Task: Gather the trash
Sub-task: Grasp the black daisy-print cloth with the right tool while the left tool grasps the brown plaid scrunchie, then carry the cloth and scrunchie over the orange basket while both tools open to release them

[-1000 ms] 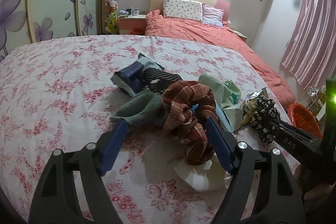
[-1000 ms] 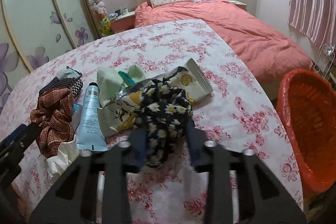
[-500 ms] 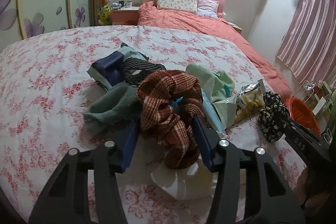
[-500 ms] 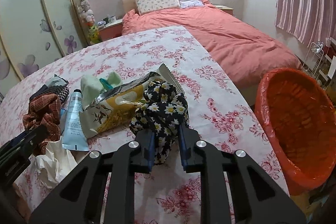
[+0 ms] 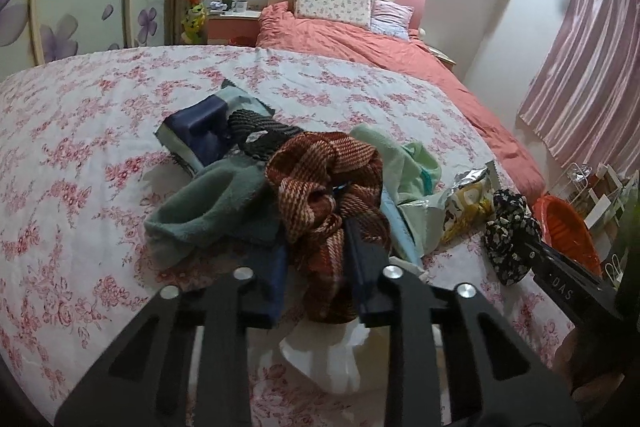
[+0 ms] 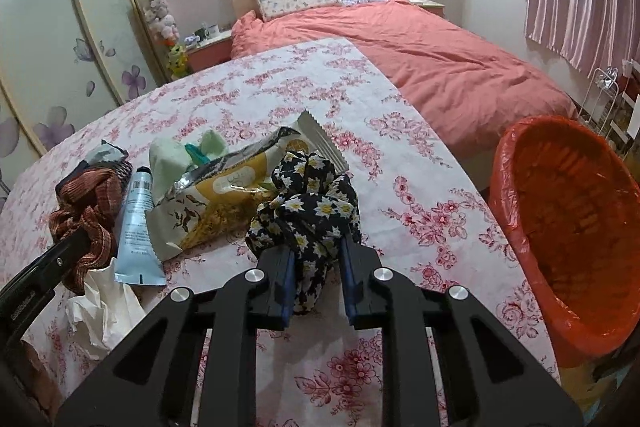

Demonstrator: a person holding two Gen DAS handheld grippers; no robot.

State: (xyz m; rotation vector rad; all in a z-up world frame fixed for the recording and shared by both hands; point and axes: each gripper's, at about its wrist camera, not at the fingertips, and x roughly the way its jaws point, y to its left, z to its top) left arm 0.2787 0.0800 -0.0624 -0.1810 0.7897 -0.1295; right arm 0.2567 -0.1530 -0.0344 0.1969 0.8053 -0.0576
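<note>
Left gripper (image 5: 320, 267) jaws pinch the woven plaid scrunchie (image 5: 324, 183) — right gripper (image 6: 316, 267) clamps the floral scrunchie (image 6: 308, 215).

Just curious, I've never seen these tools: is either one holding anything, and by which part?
Left hand-held gripper: brown plaid scrunchie, near lower end. Right hand-held gripper: black daisy scrunchie, lower edge.

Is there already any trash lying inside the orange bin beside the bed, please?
No, in the right wrist view the orange bin shows only its bare liner, while the snack wrapper lies on the floral bedspread.
</note>
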